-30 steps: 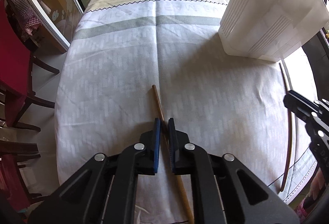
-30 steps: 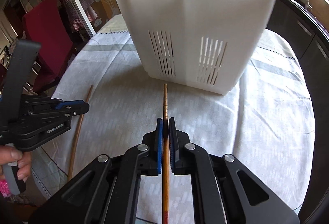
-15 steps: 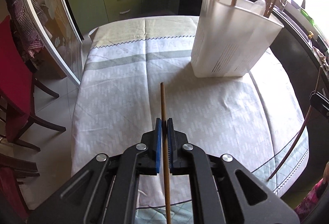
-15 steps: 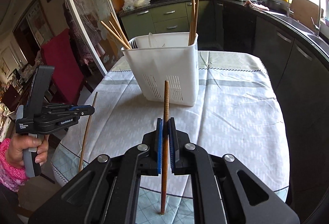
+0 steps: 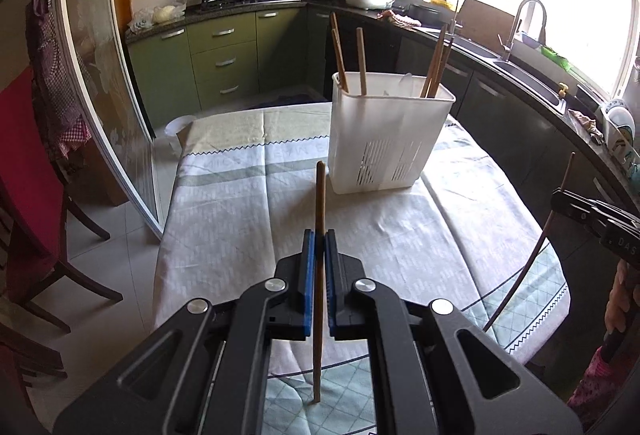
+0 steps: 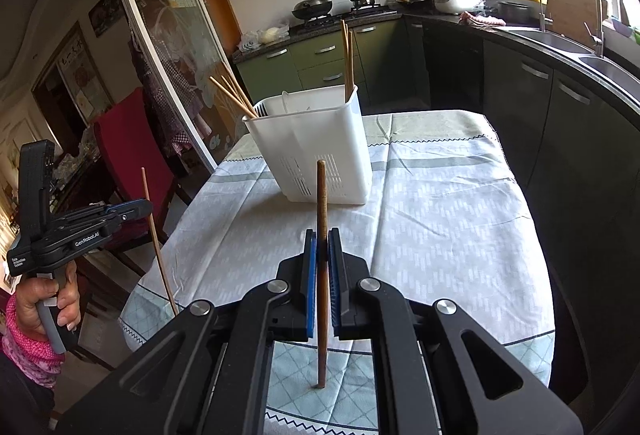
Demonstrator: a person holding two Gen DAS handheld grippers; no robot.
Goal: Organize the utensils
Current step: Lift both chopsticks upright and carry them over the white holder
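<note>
The left gripper (image 5: pixel 319 241) pinches a slim brown chopstick (image 5: pixel 319 275) upright above the pale patterned tablecloth (image 5: pixel 240 219), the white slotted utensil holder (image 5: pixel 386 133) with what look like more chopsticks stands mid-table, and the right gripper (image 6: pixel 322 241) likewise clamps a darker chopstick (image 6: pixel 322 275), green kitchen cabinets (image 5: pixel 224 55) behind.

2 held chopsticks (image 5: pixel 319 195), 1 white caddy (image 5: pixel 384 139)
</note>
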